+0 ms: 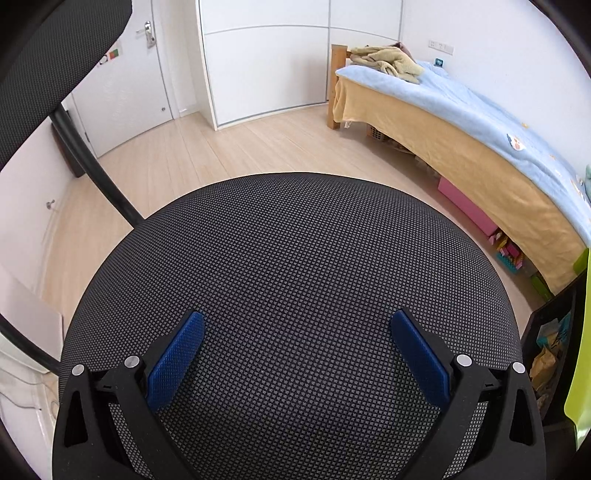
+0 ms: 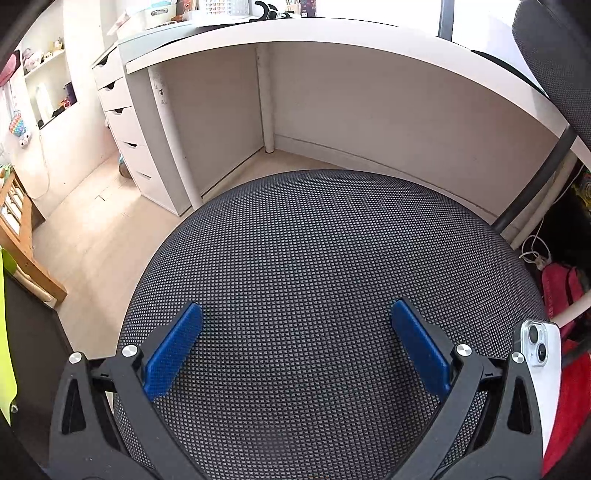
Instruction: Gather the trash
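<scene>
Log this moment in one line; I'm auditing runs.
left gripper open | right gripper open | both over chair seat | no trash in view

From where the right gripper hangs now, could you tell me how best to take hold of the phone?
Probably by its long side edges, coming from above: the phone lies flat, camera side up, on the chair seat, right of the open right gripper.

Chair seat (image 1: 295,266): black mesh with a fine grey dot grid; both the left gripper (image 1: 297,317) and the right gripper (image 2: 297,308) are black with blue textured pads (image 1: 177,360). Bed (image 1: 443,147): light-blue blanket (image 1: 491,114) over a tan sheet, with a pink box (image 1: 467,206) beneath. Desk (image 2: 332,33) and drawers (image 2: 125,122): white; phone (image 2: 543,365) at the seat's right edge: white; floor (image 1: 192,155): pale wood.
</scene>
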